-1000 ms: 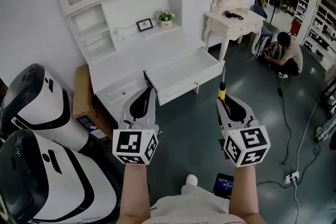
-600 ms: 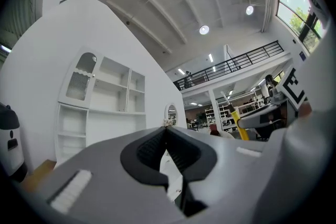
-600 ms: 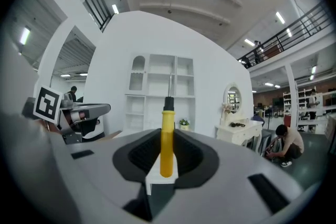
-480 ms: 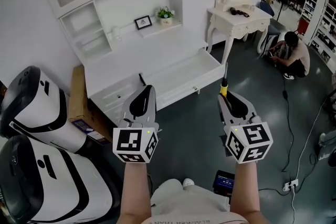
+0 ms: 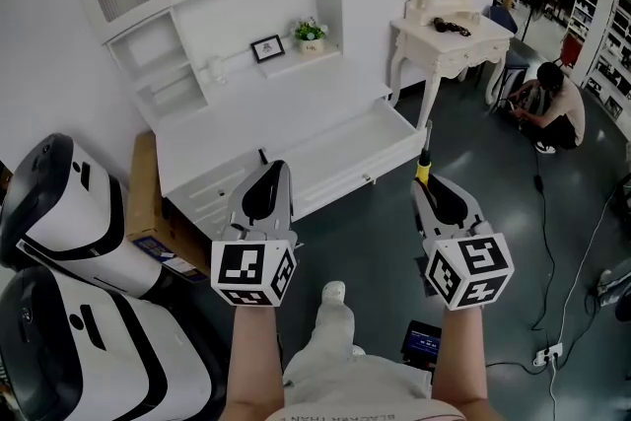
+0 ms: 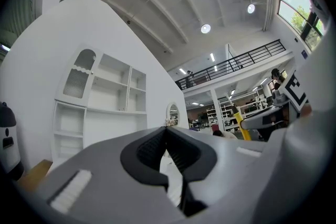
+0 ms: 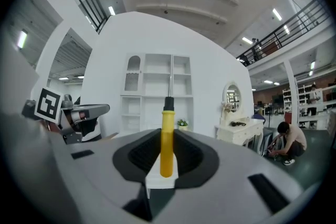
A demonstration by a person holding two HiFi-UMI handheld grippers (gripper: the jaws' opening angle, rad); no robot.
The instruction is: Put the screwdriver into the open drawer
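Observation:
The screwdriver [image 5: 423, 170] has a yellow handle and a thin metal shaft that points forward and up. My right gripper [image 5: 425, 184] is shut on its handle [image 7: 167, 140], which runs along the middle of the jaws in the right gripper view [image 7: 167, 132]. The open drawer [image 5: 337, 153] juts out of the white desk unit, just ahead of both grippers and between them. Its inside looks bare and white. My left gripper [image 5: 277, 170] hovers at the drawer's left front corner, shut with nothing in it [image 6: 167, 130].
Two large white-and-black machines [image 5: 65, 212] and a cardboard box [image 5: 148, 202] stand at the left. A white vanity table with a mirror [image 5: 450, 36] is at the back right, with a person crouching [image 5: 558, 109] beyond it. My own shoe [image 5: 333, 294] and a small device [image 5: 422, 343] are on the dark floor.
Both grippers have moved forward toward the desk, the screwdriver still gripped in the right one. My leg and shoe have stepped into view between the arms.

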